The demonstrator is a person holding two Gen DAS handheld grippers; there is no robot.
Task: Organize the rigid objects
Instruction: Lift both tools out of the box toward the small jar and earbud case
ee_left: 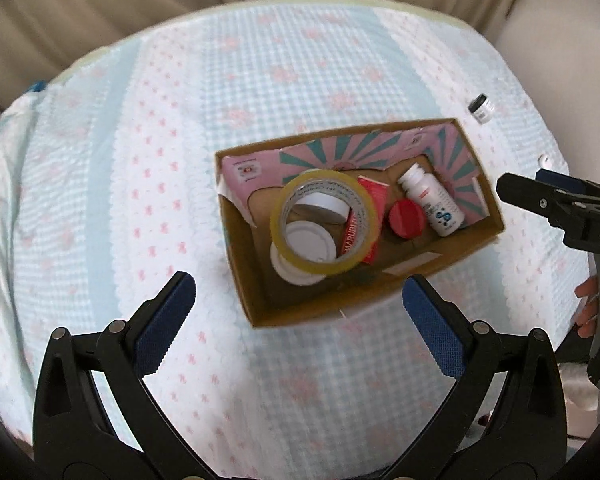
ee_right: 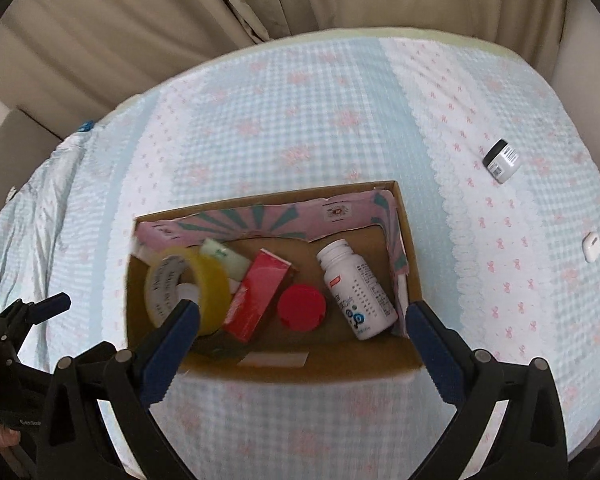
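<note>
Left wrist view: left gripper [ee_left: 298, 294] spread wide, empty; cardboard box [ee_left: 260, 304] just ahead of its tips, holding tape roll [ee_left: 324, 224], red cap [ee_left: 407, 219], white bottle [ee_left: 432, 200].
Right wrist view: right gripper [ee_right: 302, 322] spread wide, empty, over the box's near wall; small dark-lidded jar [ee_right: 501, 161] far ahead to its right, on the bedspread [ee_right: 300, 120].
Risk: jar lies tipped on soft cloth; a careless pinch could roll it away.

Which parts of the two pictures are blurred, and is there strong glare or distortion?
Left wrist view: box contents fairly sharp, the bedcover soft; fisheye bends its far edge. Right wrist view: the tape roll smeared by motion blur, the white bottle clearer. Light is soft and even, with no harsh glare.
</note>
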